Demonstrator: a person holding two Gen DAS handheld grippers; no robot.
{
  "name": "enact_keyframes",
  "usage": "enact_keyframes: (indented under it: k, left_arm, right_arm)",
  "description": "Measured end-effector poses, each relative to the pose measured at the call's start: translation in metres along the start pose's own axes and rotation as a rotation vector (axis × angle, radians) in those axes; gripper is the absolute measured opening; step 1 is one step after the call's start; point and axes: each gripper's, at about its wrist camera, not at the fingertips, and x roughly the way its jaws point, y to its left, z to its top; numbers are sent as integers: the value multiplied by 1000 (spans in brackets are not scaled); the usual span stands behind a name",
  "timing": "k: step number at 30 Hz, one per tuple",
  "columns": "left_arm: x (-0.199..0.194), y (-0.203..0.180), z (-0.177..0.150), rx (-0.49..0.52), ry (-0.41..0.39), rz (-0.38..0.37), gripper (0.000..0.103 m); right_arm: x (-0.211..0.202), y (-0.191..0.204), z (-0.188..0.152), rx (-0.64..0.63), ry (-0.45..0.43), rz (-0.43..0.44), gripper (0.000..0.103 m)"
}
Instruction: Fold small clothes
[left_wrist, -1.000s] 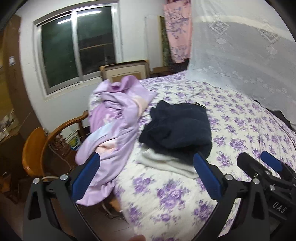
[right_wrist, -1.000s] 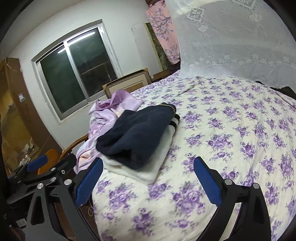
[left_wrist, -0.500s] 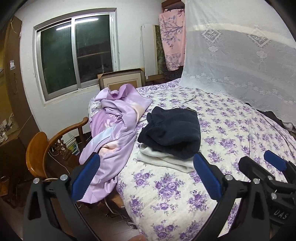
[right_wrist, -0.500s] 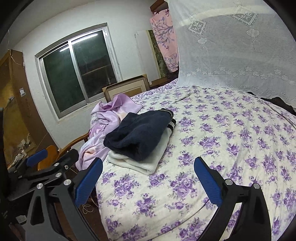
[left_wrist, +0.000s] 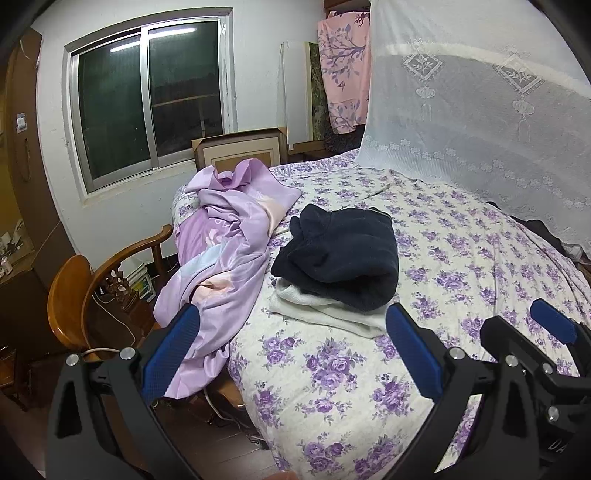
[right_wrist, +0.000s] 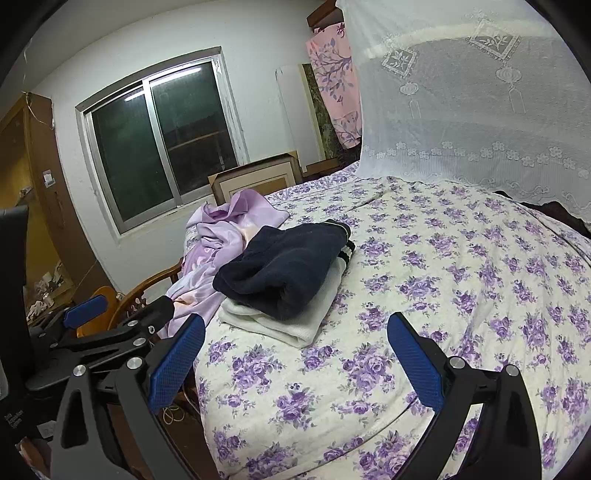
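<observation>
A folded dark navy garment (left_wrist: 343, 254) (right_wrist: 288, 266) lies on top of a folded white garment (left_wrist: 325, 314) (right_wrist: 284, 317) near the bed's left corner. My left gripper (left_wrist: 291, 354) is open and empty, held back from the stack above the bed's edge. The right gripper (right_wrist: 295, 358) is also open and empty, to the right of the left one and short of the stack. In the left wrist view the right gripper (left_wrist: 550, 332) shows at the lower right; in the right wrist view the left gripper (right_wrist: 107, 317) shows at the lower left.
A crumpled lilac cloth (left_wrist: 229, 254) (right_wrist: 218, 243) hangs over the bed's left corner. The bed (left_wrist: 480, 258) (right_wrist: 461, 277) has a purple-flowered cover. A wooden chair (left_wrist: 92, 295) stands left of it. White netting (left_wrist: 480, 110) hangs at the right. A window (left_wrist: 147, 110) is behind.
Both grippers have pulled back from the stack, so the clothes look smaller and farther away. Neither gripper has changed its opening.
</observation>
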Motion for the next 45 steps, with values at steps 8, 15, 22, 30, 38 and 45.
enact_keyframes:
  k: [8, 15, 22, 30, 38, 45]
  left_arm:
    - [1, 0, 0, 1, -1, -2, 98]
    - [2, 0, 0, 1, 2, 1, 98]
    - [1, -1, -3, -1, 4, 4, 98]
    - [1, -4, -5, 13, -1, 0, 98]
    - [-2, -4, -5, 27, -20, 12, 98]
    - [0, -2, -5, 8, 3, -7, 98]
  right_arm:
    - [0, 0, 0, -4, -3, -2, 99]
    - [-1, -1, 0, -4, -2, -4, 99]
    - [0, -1, 0, -4, -2, -5, 99]
    - [0, -5, 1, -6, 0, -9, 99]
    - [-1, -2, 0, -5, -1, -9, 99]
    - [-1, -5, 0, -3, -3, -10, 99]
